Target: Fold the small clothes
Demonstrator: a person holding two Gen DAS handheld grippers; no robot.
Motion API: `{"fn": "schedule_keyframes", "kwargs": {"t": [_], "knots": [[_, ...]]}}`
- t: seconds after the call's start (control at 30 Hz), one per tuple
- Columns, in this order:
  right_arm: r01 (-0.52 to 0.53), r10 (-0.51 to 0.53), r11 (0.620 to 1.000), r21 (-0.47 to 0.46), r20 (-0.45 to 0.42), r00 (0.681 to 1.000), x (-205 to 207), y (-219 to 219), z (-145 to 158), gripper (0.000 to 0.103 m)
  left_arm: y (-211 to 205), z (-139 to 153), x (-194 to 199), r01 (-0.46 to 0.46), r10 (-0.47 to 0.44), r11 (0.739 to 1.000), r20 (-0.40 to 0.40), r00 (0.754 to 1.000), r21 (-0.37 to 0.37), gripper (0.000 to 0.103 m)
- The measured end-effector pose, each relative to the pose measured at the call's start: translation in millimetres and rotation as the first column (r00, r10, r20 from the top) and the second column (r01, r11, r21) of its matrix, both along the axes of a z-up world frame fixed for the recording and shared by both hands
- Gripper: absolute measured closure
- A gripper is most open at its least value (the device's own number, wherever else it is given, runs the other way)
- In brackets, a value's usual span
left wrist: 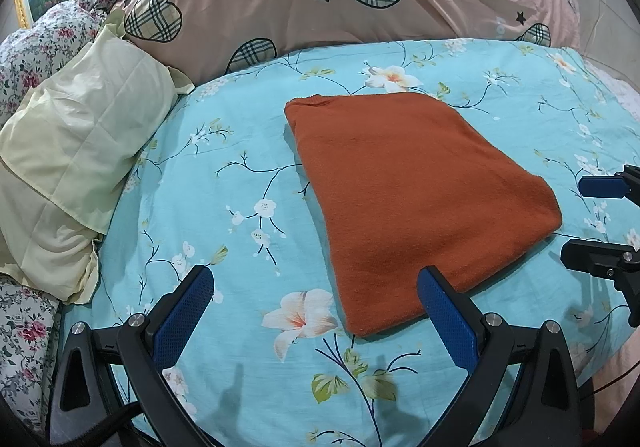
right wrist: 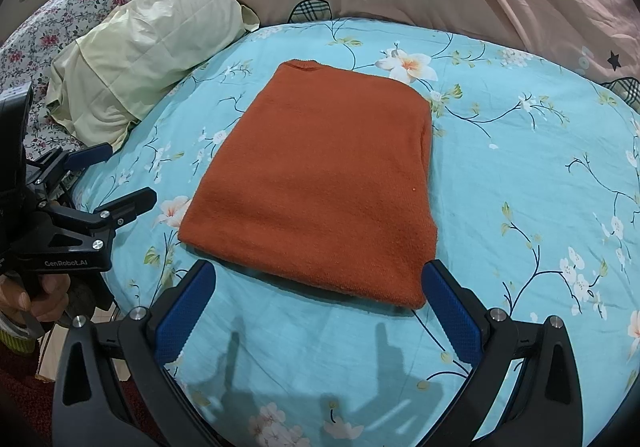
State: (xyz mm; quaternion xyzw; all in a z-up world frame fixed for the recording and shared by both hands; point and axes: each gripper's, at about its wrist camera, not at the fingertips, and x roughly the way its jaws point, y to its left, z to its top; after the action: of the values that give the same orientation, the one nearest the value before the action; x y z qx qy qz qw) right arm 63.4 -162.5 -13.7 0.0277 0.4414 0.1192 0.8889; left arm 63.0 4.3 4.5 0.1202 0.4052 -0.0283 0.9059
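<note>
I see the knit sweater [left wrist: 404,203], rust-orange and folded into a soft flat rectangle, lying on the floral sheet [left wrist: 240,175], with my left gripper [left wrist: 316,287] and right gripper [right wrist: 320,281] both spread wide, empty, just beside its near edge.

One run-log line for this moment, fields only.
left gripper: open, empty | right gripper: open, empty | orange garment: folded flat rectangle on blue floral sheet | contact: none
</note>
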Motion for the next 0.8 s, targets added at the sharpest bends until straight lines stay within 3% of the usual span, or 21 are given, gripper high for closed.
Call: {"fn": "schedule_keyframes", "kwargs": {"t": [0.8], "knots": [[0.001, -0.001, 1.000, -0.001, 0.000, 1.000, -0.4, 0.2, -0.2, 0.001, -0.6, 1.5, -0.6, -0.003, 0.003, 1.000, 0.001, 1.000, 0.001, 0.001]]}}
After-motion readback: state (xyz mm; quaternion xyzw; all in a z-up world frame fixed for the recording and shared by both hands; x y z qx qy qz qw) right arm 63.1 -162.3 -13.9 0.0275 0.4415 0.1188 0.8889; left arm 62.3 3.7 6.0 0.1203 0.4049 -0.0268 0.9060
